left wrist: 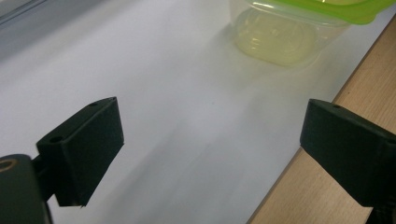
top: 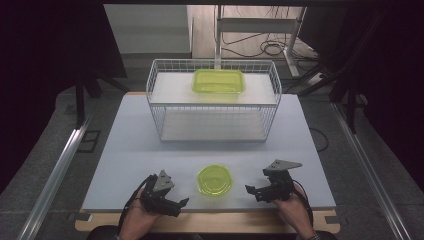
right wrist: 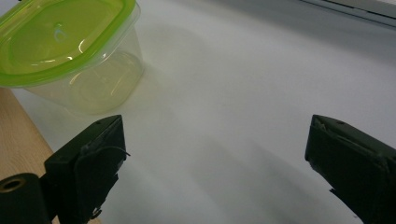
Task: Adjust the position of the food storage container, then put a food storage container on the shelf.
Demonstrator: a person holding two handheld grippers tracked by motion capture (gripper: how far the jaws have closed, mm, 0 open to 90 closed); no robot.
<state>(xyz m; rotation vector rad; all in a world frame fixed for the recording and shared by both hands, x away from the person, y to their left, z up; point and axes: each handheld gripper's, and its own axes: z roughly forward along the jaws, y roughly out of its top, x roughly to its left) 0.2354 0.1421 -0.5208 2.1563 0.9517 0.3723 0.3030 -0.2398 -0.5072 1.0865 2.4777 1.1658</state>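
A small clear container with a green lid [top: 215,180] stands on the white table [top: 130,150] near its front edge, between my two grippers. My left gripper [top: 181,204] lies to its left, apart from it, pointing toward it. In the left gripper view the left gripper [left wrist: 210,154] is open over bare table, with the container [left wrist: 280,37] ahead at the upper right. My right gripper [top: 251,192] sits to the container's right, also apart. Seen from the right gripper view, that gripper [right wrist: 215,163] is open with nothing between its jaws, and the container [right wrist: 70,51] is at the upper left.
A white wire basket rack [top: 214,107] stands at the middle back of the table, with a larger rectangular green-lidded container [top: 219,81] on its top shelf. A wooden edge [top: 210,222] runs along the table's front. Metal rails flank the table on both sides.
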